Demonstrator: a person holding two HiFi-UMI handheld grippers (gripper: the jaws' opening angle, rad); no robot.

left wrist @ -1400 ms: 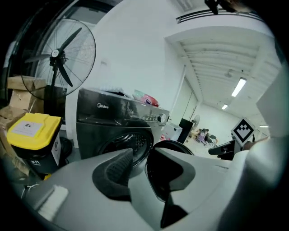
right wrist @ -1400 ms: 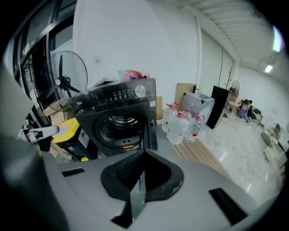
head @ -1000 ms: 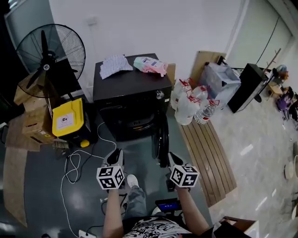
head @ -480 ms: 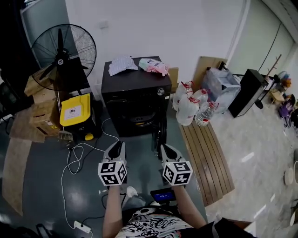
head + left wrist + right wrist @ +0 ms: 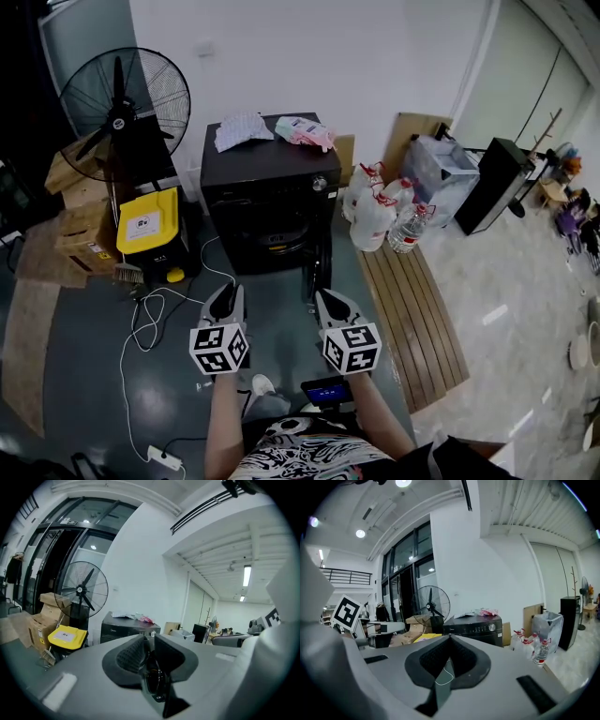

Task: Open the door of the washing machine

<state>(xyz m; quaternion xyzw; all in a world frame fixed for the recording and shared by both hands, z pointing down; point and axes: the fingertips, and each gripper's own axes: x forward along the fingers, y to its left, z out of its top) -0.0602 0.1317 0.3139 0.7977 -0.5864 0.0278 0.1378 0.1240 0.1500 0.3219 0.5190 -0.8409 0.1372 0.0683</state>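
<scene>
Though empty, left tongs (image 5: 225,300) opening, right tongs (image 5: 327,303) closed; one washing machine (image 5: 267,187), one fan (image 5: 122,101).

Washing machine (image 5: 270,197) ahead of jaws: black, smooth, semi-gloss casing. Floor (image 5: 84,375) below jaws: dark, glossy. Slatted board (image 5: 412,309) right of jaws: bare wood. Boxes (image 5: 82,236) far left: matt cardboard. Bottles (image 5: 375,220): clear plastic.

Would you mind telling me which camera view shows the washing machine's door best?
The head view: the door hangs swung open at the right of the washing machine, beside the drum opening. Both gripper views show only the machine's upper part; the door is not clearly seen there.
</scene>
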